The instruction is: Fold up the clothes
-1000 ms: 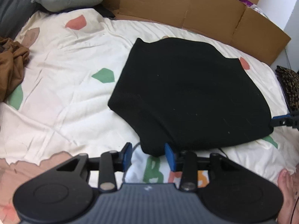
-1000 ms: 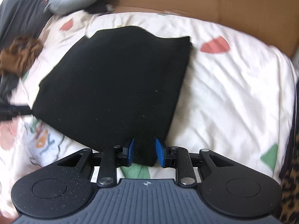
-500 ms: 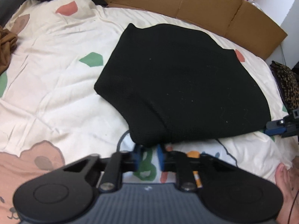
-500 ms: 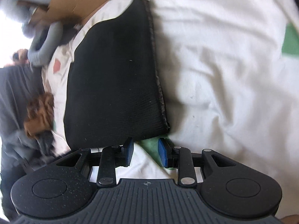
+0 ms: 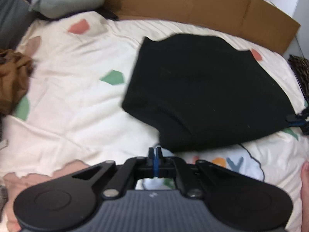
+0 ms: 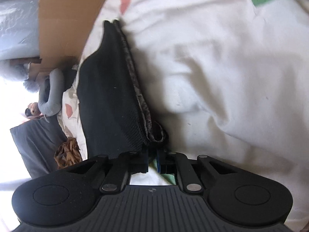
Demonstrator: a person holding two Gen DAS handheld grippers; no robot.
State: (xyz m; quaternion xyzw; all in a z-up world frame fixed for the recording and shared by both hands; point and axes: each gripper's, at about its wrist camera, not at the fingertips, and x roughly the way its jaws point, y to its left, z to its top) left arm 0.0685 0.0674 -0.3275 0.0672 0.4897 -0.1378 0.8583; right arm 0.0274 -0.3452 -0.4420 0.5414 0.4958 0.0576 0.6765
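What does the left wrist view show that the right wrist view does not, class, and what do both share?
Only the left wrist view: the black garment lying broad, and the shut left gripper just short of its near edge. Only the right wrist view: the garment's grey hem and the right gripper at its corner. Both: garment, bedsheet, cardboard, brown cloth.

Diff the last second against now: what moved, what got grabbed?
Both jaws went from open to closed. The left hand-held gripper shut at the near corner of the black garment. The right hand-held gripper rolled, dropped low and pinched its hem corner. The garment stayed flat on the patterned duvet; the brown clothes stayed untouched.
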